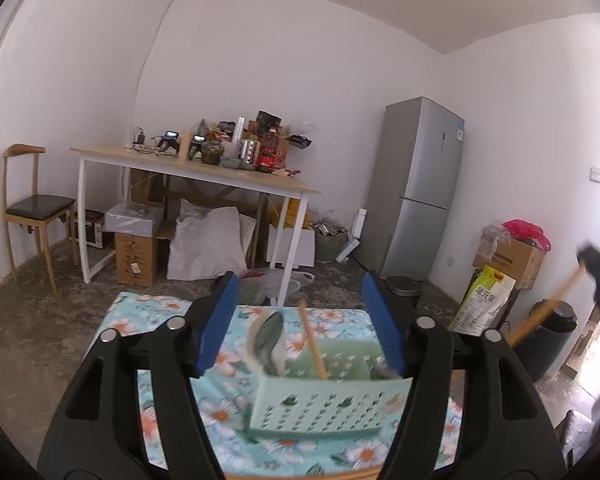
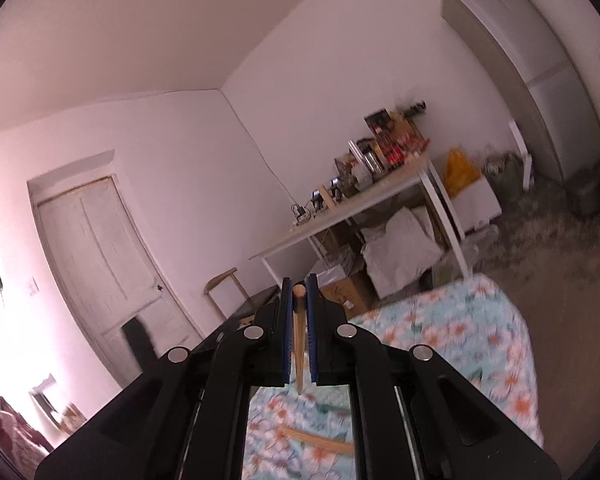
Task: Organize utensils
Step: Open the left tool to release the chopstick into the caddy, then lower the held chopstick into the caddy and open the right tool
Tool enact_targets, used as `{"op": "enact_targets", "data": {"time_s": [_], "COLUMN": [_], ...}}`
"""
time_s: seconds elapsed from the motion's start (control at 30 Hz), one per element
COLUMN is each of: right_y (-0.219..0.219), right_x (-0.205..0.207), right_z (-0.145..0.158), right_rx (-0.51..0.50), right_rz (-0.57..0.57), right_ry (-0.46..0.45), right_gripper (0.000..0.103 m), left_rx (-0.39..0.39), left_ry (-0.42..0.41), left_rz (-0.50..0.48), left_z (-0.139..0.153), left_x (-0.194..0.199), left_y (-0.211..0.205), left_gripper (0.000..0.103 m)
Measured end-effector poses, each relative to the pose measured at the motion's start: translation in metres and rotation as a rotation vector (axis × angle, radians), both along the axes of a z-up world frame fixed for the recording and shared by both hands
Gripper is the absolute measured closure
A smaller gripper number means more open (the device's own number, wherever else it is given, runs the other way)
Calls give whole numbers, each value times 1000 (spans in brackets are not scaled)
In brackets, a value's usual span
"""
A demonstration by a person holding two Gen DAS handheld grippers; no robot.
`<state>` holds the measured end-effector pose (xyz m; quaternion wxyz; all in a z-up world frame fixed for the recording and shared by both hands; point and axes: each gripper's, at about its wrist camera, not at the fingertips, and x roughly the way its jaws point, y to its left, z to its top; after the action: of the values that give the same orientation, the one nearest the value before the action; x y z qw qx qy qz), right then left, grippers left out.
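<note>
In the left wrist view a mint-green perforated basket [image 1: 328,408] stands on the floral tablecloth [image 1: 156,312]. It holds a grey spoon [image 1: 270,340] and a wooden chopstick [image 1: 312,344] that leans upright. My left gripper [image 1: 300,292] is open, its blue pads wide apart on either side of the basket and touching nothing. At the right edge of that view the right gripper [image 1: 598,276] carries a chopstick [image 1: 548,308] in the air. In the right wrist view my right gripper [image 2: 299,284] is shut on that wooden chopstick [image 2: 299,340], which runs back between the pads. More wooden chopsticks [image 2: 316,440] lie on the cloth below.
Beyond the cloth-covered table stand a white-legged desk [image 1: 196,168] piled with clutter, a wooden chair [image 1: 32,208], a silver fridge [image 1: 416,192], cardboard boxes [image 1: 508,260] and a dark bin [image 1: 552,332]. A white door [image 2: 100,264] shows at the left of the right wrist view.
</note>
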<state>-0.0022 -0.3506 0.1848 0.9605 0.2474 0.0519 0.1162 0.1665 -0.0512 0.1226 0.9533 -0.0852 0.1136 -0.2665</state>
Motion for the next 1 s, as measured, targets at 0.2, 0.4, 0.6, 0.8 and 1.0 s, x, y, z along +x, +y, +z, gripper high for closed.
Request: {"op": "enact_targets", "data": {"time_s": [0.2,0.4,0.6,0.8,1.0], "right_y": [22,51,72,64,52], "right_x": [34,83,124,121,84], "right_z": [28,26,-2,-5,18], "right_rx": [-153,-288,-381,-334,-304], "right_rz": [-29,-52,-89,-100,-135], "right_ry": [-24,22,116,110,12], "right_gripper": [96,96,96,68,64], "left_rx": [32,62,71,75,72], "left_ry": [41,109,173,222,232], "left_rz": [28,42,46,44,47], "left_z": [-23,-50,-73,-88,-88], "left_x": [-28,-45,-54,-55,-52], "left_y": [25,35,45,49,48], "left_gripper": [33,31,31,31,31]}}
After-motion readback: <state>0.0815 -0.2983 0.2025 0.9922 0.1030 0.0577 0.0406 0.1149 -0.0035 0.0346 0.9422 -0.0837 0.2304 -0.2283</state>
